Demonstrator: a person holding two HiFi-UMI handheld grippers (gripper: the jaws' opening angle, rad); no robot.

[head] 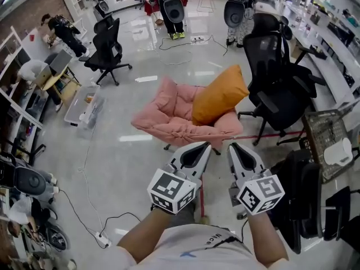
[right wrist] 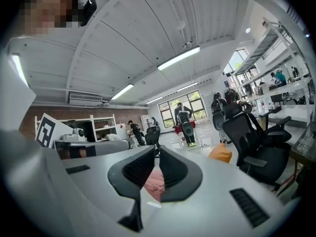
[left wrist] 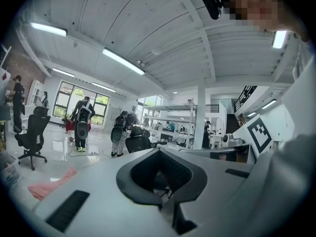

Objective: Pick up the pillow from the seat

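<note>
While the pillow is untouched, both tongs sit low at the bottom centre of the head view, side by side and close to the person's body, noses aimed up the frame at the seat (head: 169,125). This reads as a ready stance before any reach. The left gripper (head: 197,151) has its jaws brought together with nothing between them. The right gripper (head: 239,151) is likewise closed to a thin slit, and its own view shows only the far-off pink seat through that slit, not anything held. Both would have to spread before they could take hold.

The pillow (head: 220,94) lies just above the frame's centre, well apart from either tool. It is propped on the right half of the seat, tilted, with one corner pointing toward the upper right. It leans there probably because the seat's padded back and side cradle it. A black office chair (head: 281,89) stands just beside the seat on the right, so an approach from lower centre looks clearest.

It is a plain orange cushion, plump and squarish with smooth fabric. It seems soft and light, likely to give under a pinch, so a corner or edge should offer the surest hold
</note>
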